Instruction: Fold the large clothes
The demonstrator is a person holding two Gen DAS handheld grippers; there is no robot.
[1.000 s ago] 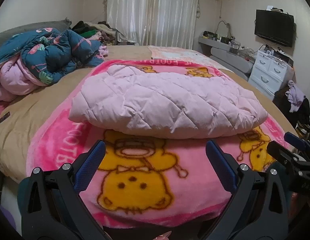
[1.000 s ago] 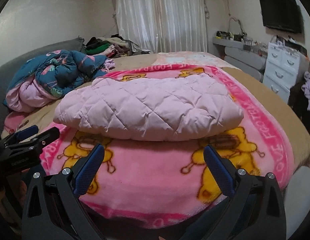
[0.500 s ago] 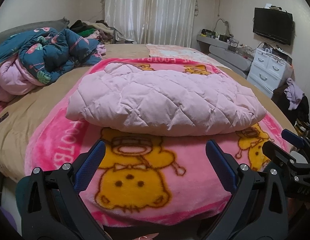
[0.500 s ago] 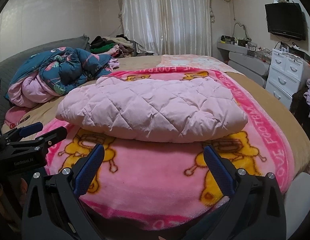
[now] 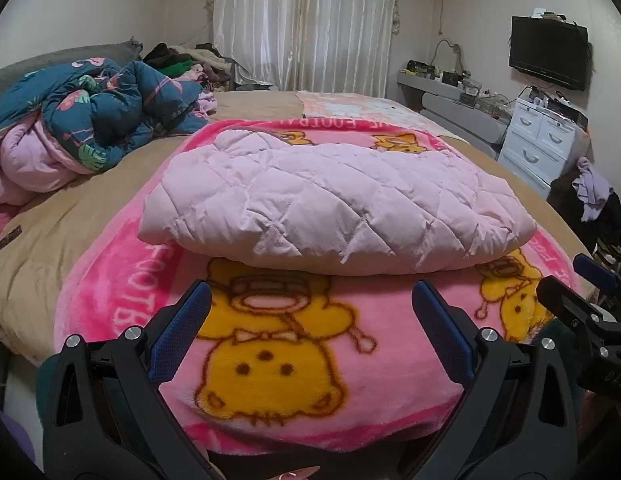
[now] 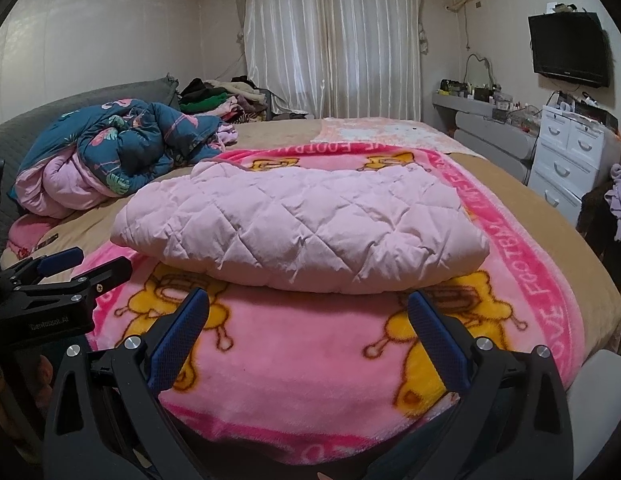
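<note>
- Quilted pale-pink garment [image 5: 330,204] lies folded into a thick bundle on the pink cartoon blanket [image 5: 294,364], which covers the bed [image 5: 90,208]; its sleeves and collar are tucked out of sight.
- Left gripper [image 5: 310,300] hangs at the bed's near edge with its blue-padded fingers [image 5: 182,332] spread wide and nothing between them, short of the bundle.
- Right gripper [image 6: 308,300] sits the same way, spread wide and empty; in the left wrist view only its tips show at the frame's right edge.
- Blue floral duvet [image 6: 122,152] is heaped at the far left, apart from the garment.
- Blanket's lettering is partly covered and cut off.
</note>
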